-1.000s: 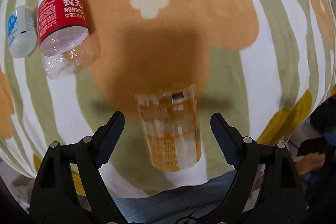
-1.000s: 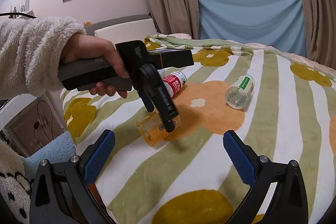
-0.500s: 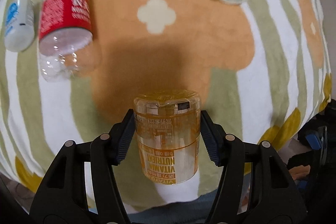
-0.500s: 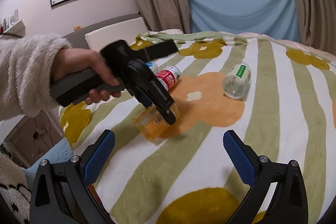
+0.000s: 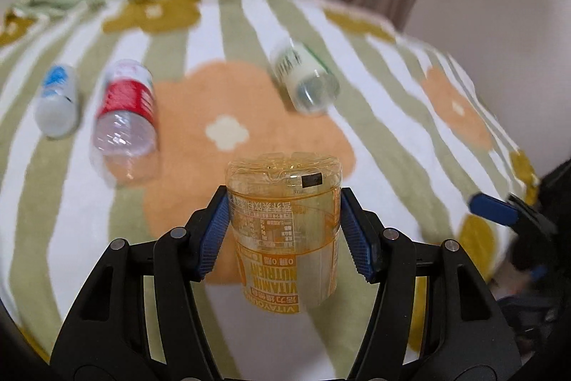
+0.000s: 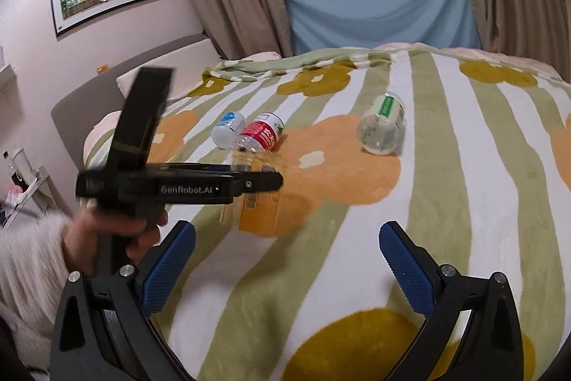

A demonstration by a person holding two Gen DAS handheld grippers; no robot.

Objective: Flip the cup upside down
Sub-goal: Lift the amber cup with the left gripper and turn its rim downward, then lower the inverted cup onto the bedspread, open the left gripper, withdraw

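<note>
The cup is a clear orange plastic cup [image 5: 285, 231] with an orange printed label. My left gripper [image 5: 283, 231] is shut on its sides and holds it with the closed base up and the print upside down, over the striped blanket. In the right wrist view the left gripper [image 6: 257, 183] is level and the cup [image 6: 258, 209] hangs below it, blurred. My right gripper [image 6: 285, 259] is open and empty, low over the near part of the bed.
Three cut bottle cups lie on their sides on the flowered blanket [image 5: 249, 102]: a red-label one [image 5: 125, 124], a blue-label one [image 5: 57, 106] and a green-label one [image 5: 307, 77]. Curtains and a window are behind the bed. The bed edge drops off at the right.
My left gripper closed on the orange cup, lifted it and rotated from pointing down to level. The right gripper stayed open and nearly still.
</note>
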